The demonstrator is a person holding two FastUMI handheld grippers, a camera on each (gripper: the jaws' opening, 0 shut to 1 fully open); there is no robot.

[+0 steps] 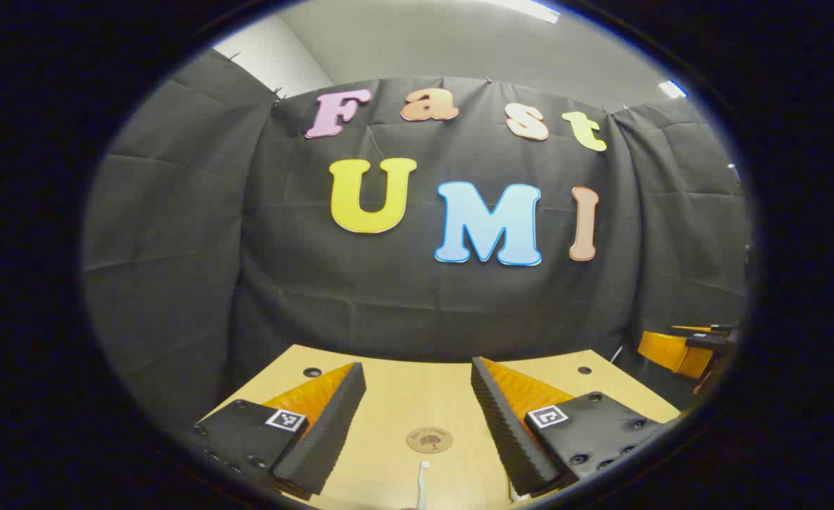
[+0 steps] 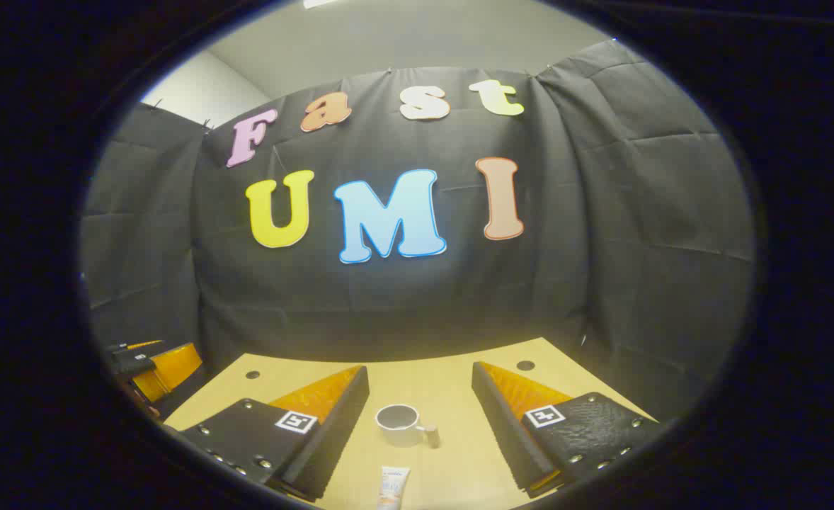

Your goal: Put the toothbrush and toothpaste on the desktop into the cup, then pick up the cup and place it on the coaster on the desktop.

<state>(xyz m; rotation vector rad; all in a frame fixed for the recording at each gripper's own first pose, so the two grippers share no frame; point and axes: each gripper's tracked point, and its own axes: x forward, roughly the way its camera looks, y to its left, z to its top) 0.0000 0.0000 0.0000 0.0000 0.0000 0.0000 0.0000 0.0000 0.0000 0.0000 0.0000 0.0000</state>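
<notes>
In the left gripper view my left gripper (image 1: 417,386) is open above the desk, nothing between its fingers. A round brown coaster (image 1: 430,439) lies on the desktop ahead of it, and the white head of a toothbrush (image 1: 422,480) pokes in just below the coaster. The right gripper view has my right gripper (image 2: 420,386) open too, over a white cup (image 2: 399,423) standing upright with its handle to the right. A white toothpaste tube (image 2: 392,487) lies nearer, at the bottom edge, partly cut off.
The light wooden desk (image 1: 403,397) has small round holes near its far corners (image 2: 525,365). The other gripper shows at the far right edge (image 1: 686,350) in the left gripper view and at the far left (image 2: 151,365) in the right gripper view.
</notes>
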